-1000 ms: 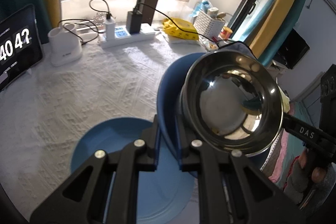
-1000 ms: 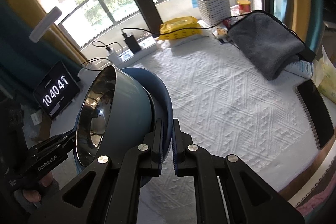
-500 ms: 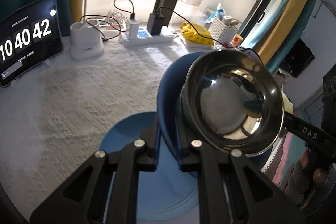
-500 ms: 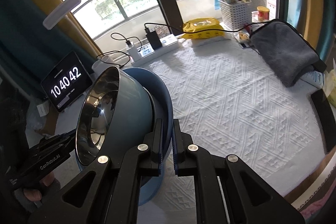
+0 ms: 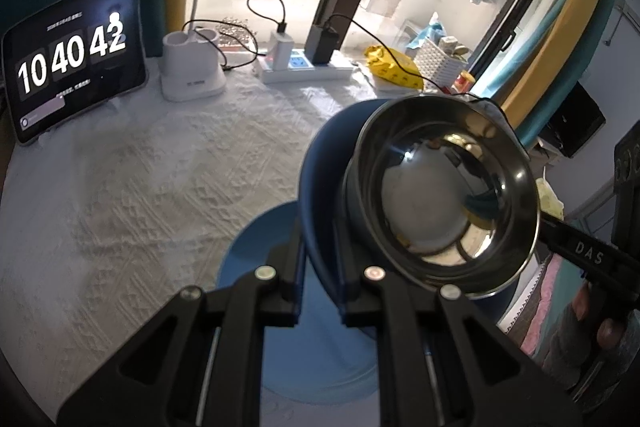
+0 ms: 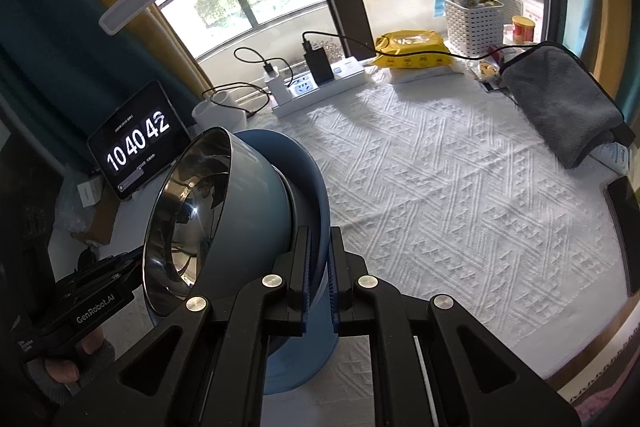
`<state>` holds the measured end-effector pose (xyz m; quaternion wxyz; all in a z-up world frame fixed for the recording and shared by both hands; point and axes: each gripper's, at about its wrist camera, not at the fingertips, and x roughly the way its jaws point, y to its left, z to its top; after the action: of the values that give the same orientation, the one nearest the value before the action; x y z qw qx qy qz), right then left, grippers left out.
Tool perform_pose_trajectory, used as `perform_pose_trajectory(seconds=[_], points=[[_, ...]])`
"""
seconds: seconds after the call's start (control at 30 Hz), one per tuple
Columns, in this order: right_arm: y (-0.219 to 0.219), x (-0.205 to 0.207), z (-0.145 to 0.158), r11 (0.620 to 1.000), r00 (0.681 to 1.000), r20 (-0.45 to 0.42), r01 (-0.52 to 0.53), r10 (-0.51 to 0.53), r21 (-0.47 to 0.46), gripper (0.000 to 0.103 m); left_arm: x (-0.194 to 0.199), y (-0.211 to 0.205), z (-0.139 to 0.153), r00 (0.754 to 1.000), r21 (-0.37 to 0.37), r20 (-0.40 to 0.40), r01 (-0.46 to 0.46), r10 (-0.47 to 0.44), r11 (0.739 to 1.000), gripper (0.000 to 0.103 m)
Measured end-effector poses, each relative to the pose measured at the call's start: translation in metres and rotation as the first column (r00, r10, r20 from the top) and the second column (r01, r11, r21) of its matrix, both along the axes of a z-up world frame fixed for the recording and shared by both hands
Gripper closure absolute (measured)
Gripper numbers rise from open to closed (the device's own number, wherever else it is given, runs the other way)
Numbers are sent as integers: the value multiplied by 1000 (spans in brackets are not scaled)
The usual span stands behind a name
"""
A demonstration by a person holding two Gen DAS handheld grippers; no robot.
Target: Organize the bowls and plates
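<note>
A dark blue plate (image 5: 320,179) hangs above the table with a steel-lined blue-grey bowl (image 5: 440,203) on it. My left gripper (image 5: 320,263) is shut on the plate's near rim. My right gripper (image 6: 320,259) is shut on the opposite rim of that plate (image 6: 312,183), with the bowl (image 6: 248,203) just beyond its fingers. Each gripper shows in the other's view: the right one (image 5: 576,251) past the bowl, and the left one (image 6: 100,291) at the lower left with a hand on it. A second, lighter blue plate (image 5: 312,355) lies flat on the white cloth under the held one (image 6: 296,359).
At the table's far side stand a tablet clock (image 5: 76,59), a white charging stand (image 5: 192,75) and a power strip (image 5: 304,67) with cables. A yellow pack (image 6: 412,47), white basket (image 6: 476,15), grey towel (image 6: 560,99) and black phone (image 6: 624,227) line the right side.
Both grippers carried the plate and bowl sideways across the table toward the tablet side. The lower plate now lies more directly beneath the held one. Both grips are unchanged.
</note>
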<state>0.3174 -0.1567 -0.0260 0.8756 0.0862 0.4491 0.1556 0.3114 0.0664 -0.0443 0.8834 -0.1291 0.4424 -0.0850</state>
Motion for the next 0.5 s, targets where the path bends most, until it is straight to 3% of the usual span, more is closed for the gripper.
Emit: perform_pose_trajectory(seconds=[0.5], points=[[19,-8,-17,999,999,-25,-36,35,-14,94,-13,16,-19,999,-3,-34,-25,25,1000,91]])
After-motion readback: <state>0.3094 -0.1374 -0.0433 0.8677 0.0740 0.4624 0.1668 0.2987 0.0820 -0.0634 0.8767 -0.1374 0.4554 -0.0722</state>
